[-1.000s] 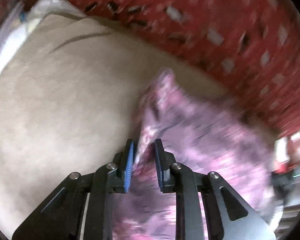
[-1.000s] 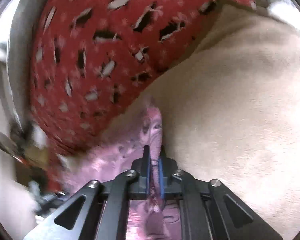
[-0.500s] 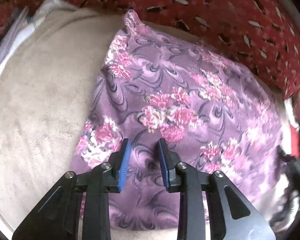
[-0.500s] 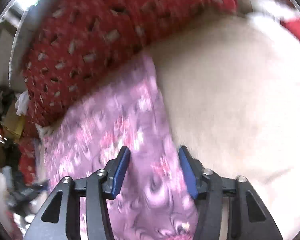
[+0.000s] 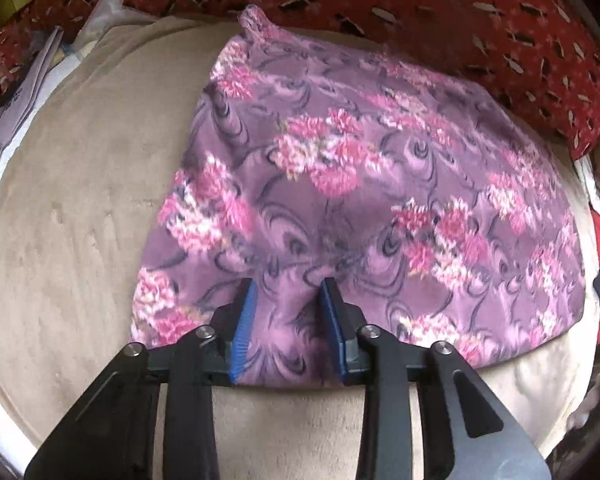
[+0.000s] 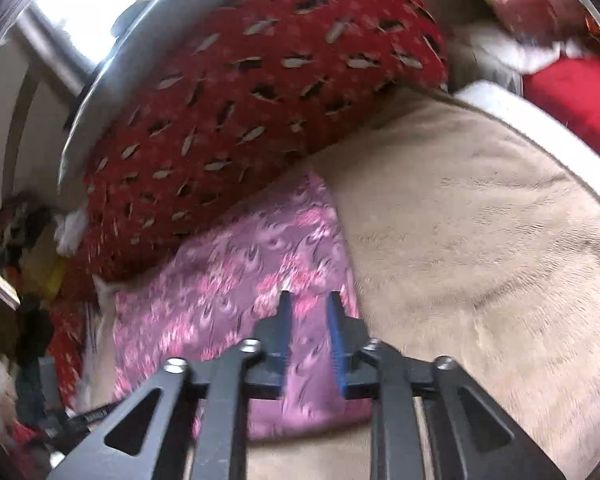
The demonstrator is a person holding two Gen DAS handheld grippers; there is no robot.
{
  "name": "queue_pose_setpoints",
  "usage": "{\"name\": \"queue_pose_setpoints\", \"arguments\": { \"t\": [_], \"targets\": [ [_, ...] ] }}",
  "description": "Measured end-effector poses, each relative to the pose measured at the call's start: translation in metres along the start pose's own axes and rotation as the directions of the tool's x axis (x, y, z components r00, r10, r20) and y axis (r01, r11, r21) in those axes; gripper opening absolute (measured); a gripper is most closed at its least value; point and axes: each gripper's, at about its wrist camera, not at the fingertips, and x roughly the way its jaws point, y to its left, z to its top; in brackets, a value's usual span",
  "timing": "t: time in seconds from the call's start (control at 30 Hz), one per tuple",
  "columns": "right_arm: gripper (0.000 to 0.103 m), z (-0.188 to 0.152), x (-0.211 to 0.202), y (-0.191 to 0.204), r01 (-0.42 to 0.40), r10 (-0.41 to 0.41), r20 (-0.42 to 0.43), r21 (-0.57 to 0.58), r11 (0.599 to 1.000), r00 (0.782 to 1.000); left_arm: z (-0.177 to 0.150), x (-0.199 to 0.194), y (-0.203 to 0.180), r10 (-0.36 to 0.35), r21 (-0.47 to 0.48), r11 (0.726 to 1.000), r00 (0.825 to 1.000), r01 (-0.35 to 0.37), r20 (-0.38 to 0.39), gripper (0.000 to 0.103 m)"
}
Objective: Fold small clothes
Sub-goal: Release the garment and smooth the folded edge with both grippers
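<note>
The purple flowery cloth [image 5: 364, 200] lies flat on the tan blanket [image 5: 80, 220], just below the red pillow [image 5: 460, 12]. It looks like a fold was just laid down and both grippers are letting go. The left gripper [image 5: 288, 312] points steeply down at the cloth's near edge, its jaws opening over the cloth without pinching it. The right gripper [image 6: 308, 320] slants down over the same edge, jaws opening too. Next, I think, comes picking an edge for another fold.

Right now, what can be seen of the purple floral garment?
The purple floral garment is soft, thin-looking fabric printed with pink flower clusters and dark swirls. It lies spread nearly flat on the beige blanket, its far edge against the red patterned cushion, one small corner poking up there. The opening left gripper and right gripper straddle its near edge without pinching it.
</note>
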Motion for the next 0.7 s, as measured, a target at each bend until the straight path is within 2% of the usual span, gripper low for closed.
{"name": "queue_pose_setpoints", "arguments": {
  "t": [0.03, 0.07, 0.1, 0.13, 0.2, 0.27, 0.33, 0.4, 0.43, 0.47, 0.53, 0.7],
  "targets": [
    [0.041, -0.006, 0.009, -0.002, 0.027, -0.027, -0.050, -0.017, 1.000, 0.998, -0.005, -0.002, 0.000, 0.001, 0.001, 1.000, 1.000, -0.001, 0.001, 0.032],
    [0.040, -0.018, 0.031, -0.004, 0.097, -0.104, -0.173, -0.048, 0.994, 0.979, -0.007, -0.003, 0.001, 0.002, 0.002, 1.000, 1.000, -0.002, -0.001, 0.033],
    [0.037, -0.024, 0.037, -0.004, 0.118, -0.130, -0.206, -0.069, 0.991, 0.970, -0.009, -0.004, 0.002, -0.001, 0.000, 1.000, 1.000, 0.001, -0.006, 0.033],
    [0.036, -0.026, 0.028, 0.003, 0.129, -0.143, -0.140, -0.103, 0.986, 0.980, -0.009, -0.005, 0.004, -0.007, -0.002, 1.000, 1.000, 0.007, -0.011, 0.034],
    [0.040, -0.025, 0.019, 0.013, 0.130, -0.142, -0.143, -0.089, 0.988, 0.980, -0.004, 0.000, 0.002, -0.018, -0.003, 1.000, 1.000, 0.018, -0.018, 0.036],
    [0.040, -0.025, 0.005, 0.024, 0.075, -0.081, -0.093, -0.068, 0.995, 0.992, -0.010, -0.001, 0.006, -0.024, 0.001, 1.000, 0.999, 0.024, -0.023, 0.038],
    [0.043, -0.029, 0.004, 0.031, 0.085, -0.091, -0.076, -0.082, 0.993, 0.993, -0.014, -0.002, 0.006, -0.021, 0.014, 1.000, 0.999, 0.021, -0.024, 0.039],
    [0.050, -0.037, 0.017, 0.028, 0.117, -0.126, -0.123, -0.085, 0.990, 0.984, -0.018, -0.003, 0.006, -0.009, 0.032, 0.999, 1.000, 0.010, -0.029, 0.041],
    [0.052, -0.042, 0.023, 0.024, 0.139, -0.152, -0.163, -0.090, 0.986, 0.975, -0.018, -0.002, 0.005, -0.005, 0.039, 0.999, 1.000, 0.006, -0.031, 0.042],
    [0.053, -0.050, 0.035, 0.019, 0.182, -0.201, -0.217, -0.103, 0.978, 0.955, -0.019, -0.002, 0.004, -0.003, 0.048, 0.999, 0.999, 0.005, -0.032, 0.042],
    [0.057, -0.058, 0.032, 0.025, 0.207, -0.226, -0.155, -0.126, 0.970, 0.962, -0.023, -0.004, 0.004, -0.006, 0.058, 0.998, 0.999, 0.008, -0.033, 0.043],
    [0.067, -0.062, 0.043, 0.049, 0.301, -0.331, -0.154, -0.188, 0.935, 0.931, -0.024, -0.004, 0.008, -0.021, 0.073, 0.997, 0.999, 0.023, -0.030, 0.045]
  ]
}}
